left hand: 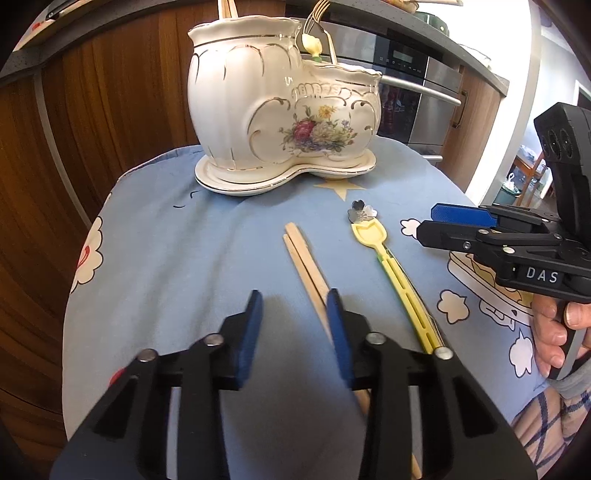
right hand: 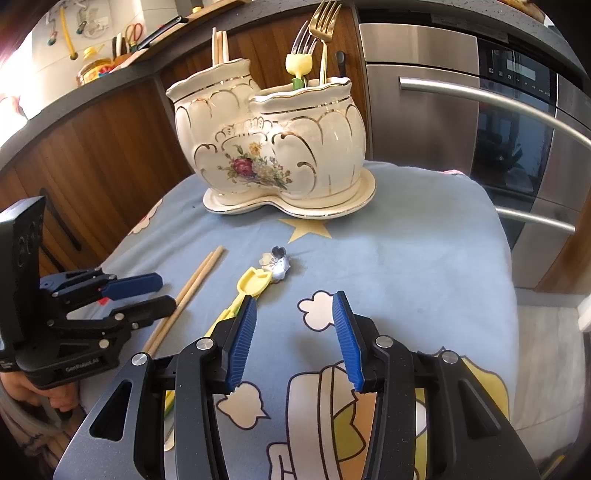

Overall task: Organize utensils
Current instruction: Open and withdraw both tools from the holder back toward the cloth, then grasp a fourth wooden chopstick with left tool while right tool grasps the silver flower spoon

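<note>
a: item one, left gripper (left hand: 294,301). state?

b: jaws part open, nothing pressed between the blue pads (left hand: 252,332). only bare cloth shows in the gap. no earlier view to compare.

a: item two, the pair of wooden chopsticks (left hand: 303,258).

b: lying flat on the blue cartoon-print cloth (left hand: 184,258), side by side, running from just ahead of the left gripper back under its right-hand finger. the finger crosses over them; whether it touches them cannot be told.

a: item three, the yellow tulip-handled spoon (left hand: 391,258).

b: flat on the cloth, just right of the chopsticks from the left gripper, its flower-shaped metal bowl pointing away toward the holder. from the right wrist view its handle passes beneath the left-hand finger of the right gripper (right hand: 294,306).

a: right gripper state?

b: jaws apart, empty, hovering over the cloth; a hand (left hand: 557,328) grips its handle at the right edge of the left wrist view.

a: item four, the ceramic utensil holder (right hand: 269,147).

b: cream with gold trim and a floral decal, two compartments, standing on its matching saucer ahead of both grippers, well apart from them. the taller compartment holds more wooden chopsticks (right hand: 219,44); the lower one holds forks (right hand: 321,33) and a second yellow tulip handle (right hand: 298,64), all upright.

a: backdrop?

b: wooden cabinet fronts and a steel oven (right hand: 461,110) behind the holder.
</note>
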A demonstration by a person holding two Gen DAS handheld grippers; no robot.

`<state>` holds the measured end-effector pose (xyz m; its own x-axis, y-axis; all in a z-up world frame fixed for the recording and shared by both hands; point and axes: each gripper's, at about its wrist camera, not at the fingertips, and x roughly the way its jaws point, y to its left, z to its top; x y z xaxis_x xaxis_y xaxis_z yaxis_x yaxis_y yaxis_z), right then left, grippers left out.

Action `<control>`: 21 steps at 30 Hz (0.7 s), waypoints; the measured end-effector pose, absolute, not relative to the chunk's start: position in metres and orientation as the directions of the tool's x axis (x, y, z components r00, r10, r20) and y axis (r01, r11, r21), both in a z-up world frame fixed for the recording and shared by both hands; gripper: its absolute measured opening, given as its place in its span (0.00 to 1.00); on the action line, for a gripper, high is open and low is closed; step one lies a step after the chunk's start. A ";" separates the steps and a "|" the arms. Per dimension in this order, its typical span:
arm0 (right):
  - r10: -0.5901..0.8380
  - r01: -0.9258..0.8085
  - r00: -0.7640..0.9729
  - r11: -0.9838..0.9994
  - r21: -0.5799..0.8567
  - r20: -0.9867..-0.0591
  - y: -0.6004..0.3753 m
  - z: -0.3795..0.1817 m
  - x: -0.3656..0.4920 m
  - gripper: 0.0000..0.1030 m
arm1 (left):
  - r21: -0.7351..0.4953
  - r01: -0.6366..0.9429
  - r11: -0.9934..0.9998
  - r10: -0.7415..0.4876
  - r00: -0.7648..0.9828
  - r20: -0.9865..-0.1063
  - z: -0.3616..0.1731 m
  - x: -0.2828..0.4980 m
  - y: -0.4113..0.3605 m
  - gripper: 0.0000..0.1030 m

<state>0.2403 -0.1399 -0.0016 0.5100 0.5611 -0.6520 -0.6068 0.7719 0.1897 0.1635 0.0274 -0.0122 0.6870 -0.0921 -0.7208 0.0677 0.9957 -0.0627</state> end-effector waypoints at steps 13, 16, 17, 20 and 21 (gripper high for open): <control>0.521 -0.644 0.458 0.753 0.135 -0.720 -0.119 -0.009 0.225 0.43 | -0.080 0.049 0.996 -0.091 0.685 -0.722 -0.013 0.162 0.040 0.23; 0.512 -0.647 0.447 0.751 0.129 -0.734 -0.112 -0.011 0.224 0.43 | -0.067 0.036 0.997 -0.074 0.685 -0.725 -0.013 0.165 0.043 0.23; 0.507 -0.648 0.447 0.752 0.123 -0.737 -0.110 -0.011 0.225 0.43 | -0.069 0.035 0.997 -0.074 0.683 -0.726 -0.013 0.165 0.045 0.23; 0.489 -0.651 0.456 0.753 0.095 -0.744 -0.102 -0.011 0.225 0.39 | -0.070 0.037 0.997 -0.076 0.679 -0.730 -0.012 0.166 0.047 0.23; 0.479 -0.651 0.462 0.755 0.082 -0.746 -0.100 -0.011 0.225 0.36 | -0.068 0.040 0.997 -0.077 0.676 -0.733 -0.012 0.167 0.046 0.23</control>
